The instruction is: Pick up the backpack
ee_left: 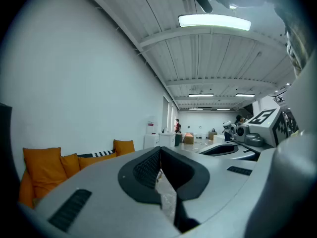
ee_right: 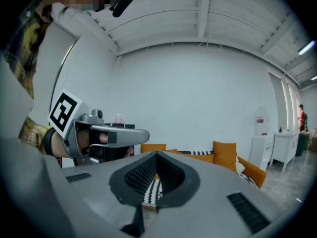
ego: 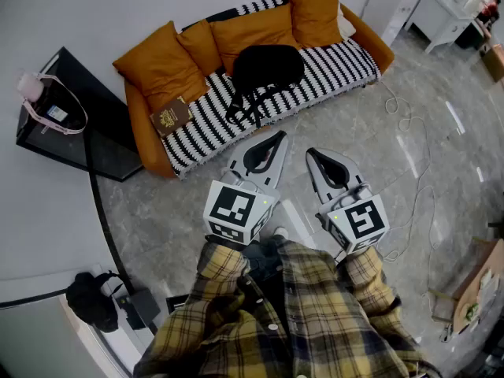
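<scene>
Grey floor fronts an orange sofa [ego: 148,144] with a striped cover. Black backpack [ego: 264,68] lies mid-seat on the sofa, against its cushions. Left claw [ego: 279,135] and right claw [ego: 311,152], both pressed together and empty, hover before the sofa's front edge.

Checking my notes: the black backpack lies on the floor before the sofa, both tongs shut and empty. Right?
No: the head view shows the backpack on the striped sofa. The left tongs and right tongs are shut and empty.
</scene>
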Motion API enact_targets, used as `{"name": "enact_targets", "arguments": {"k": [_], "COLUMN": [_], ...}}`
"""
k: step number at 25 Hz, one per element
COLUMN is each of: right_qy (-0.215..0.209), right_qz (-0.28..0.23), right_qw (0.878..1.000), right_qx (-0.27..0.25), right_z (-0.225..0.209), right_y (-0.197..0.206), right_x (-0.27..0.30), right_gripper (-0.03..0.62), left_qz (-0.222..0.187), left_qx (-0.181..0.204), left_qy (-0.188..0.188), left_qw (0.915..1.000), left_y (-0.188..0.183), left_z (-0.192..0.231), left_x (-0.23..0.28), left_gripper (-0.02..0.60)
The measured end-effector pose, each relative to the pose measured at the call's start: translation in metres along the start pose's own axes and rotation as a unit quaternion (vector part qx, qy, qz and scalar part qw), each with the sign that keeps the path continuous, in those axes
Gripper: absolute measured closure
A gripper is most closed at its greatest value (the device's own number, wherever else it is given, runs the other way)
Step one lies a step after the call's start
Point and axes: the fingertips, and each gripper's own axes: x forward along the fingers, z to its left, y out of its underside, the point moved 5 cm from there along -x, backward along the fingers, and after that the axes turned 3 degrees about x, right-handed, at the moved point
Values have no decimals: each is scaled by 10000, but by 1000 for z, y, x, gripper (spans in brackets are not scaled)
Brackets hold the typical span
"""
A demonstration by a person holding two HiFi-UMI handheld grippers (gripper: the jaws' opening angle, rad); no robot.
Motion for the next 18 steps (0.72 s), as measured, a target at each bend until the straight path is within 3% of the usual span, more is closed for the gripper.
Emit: {"name": "enact_targets", "arguments": {"k": [18], "right_qy": [-213], "right_qz": [-13], "right_qw": [9997], "right_qx": [101], "right_z": [-20], "right_y": [10], "right_x": [-17], "right_gripper": [577], "left_qz": [73], "left_qx": [192], "left_qy": [-54], "left_qw": [9998], "left_y": [-1], "left_z": [-29], "left_x": [23], "left_gripper": [563]}}
